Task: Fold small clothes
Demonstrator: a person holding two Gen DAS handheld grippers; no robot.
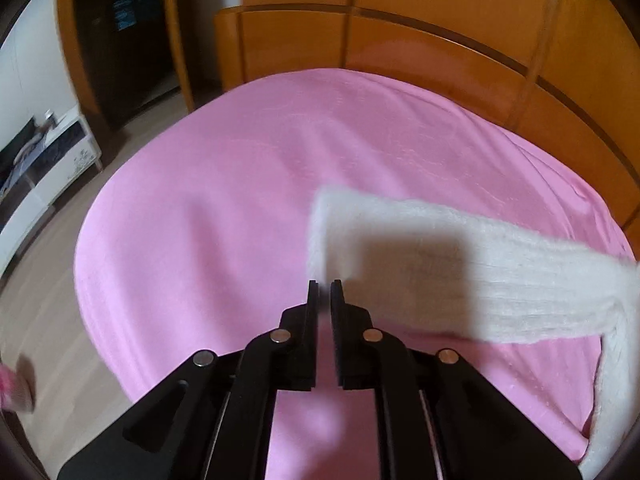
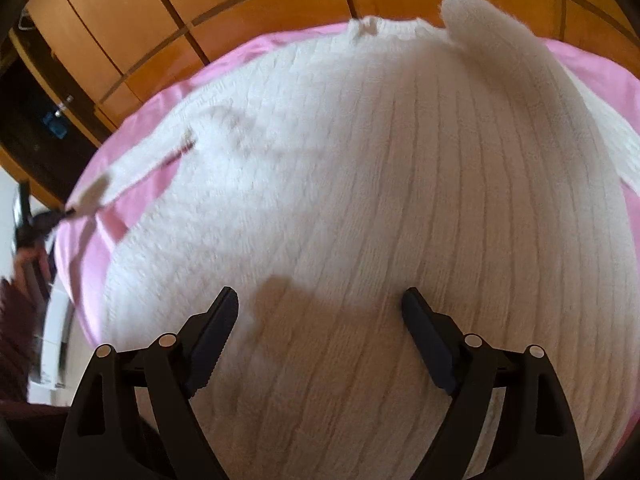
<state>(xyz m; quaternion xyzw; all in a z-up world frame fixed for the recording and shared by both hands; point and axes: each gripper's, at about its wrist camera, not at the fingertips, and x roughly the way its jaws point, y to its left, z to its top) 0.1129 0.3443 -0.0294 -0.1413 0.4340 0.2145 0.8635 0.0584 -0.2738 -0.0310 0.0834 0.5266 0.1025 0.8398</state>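
A white ribbed sweater (image 2: 360, 168) lies spread on a pink sheet (image 1: 224, 208). Its one sleeve (image 2: 504, 56) is folded over the body at the upper right. The other sleeve (image 1: 500, 280) is stretched out to the side and lifted. My left gripper (image 1: 325, 285) is shut on that sleeve's cuff, with a bit of white cloth showing between the fingertips. In the right wrist view the left gripper (image 2: 70, 211) appears at the far left edge, pulling the sleeve (image 2: 120, 172) taut. My right gripper (image 2: 320, 296) hovers open over the sweater's lower body with nothing between its fingers.
Orange wooden panels (image 1: 420, 40) rise behind the bed. A dark doorway (image 1: 120, 48), a white low cabinet (image 1: 64, 156) and wood floor (image 1: 44, 288) lie to the left. A person's hand (image 2: 28, 260) shows at the left edge.
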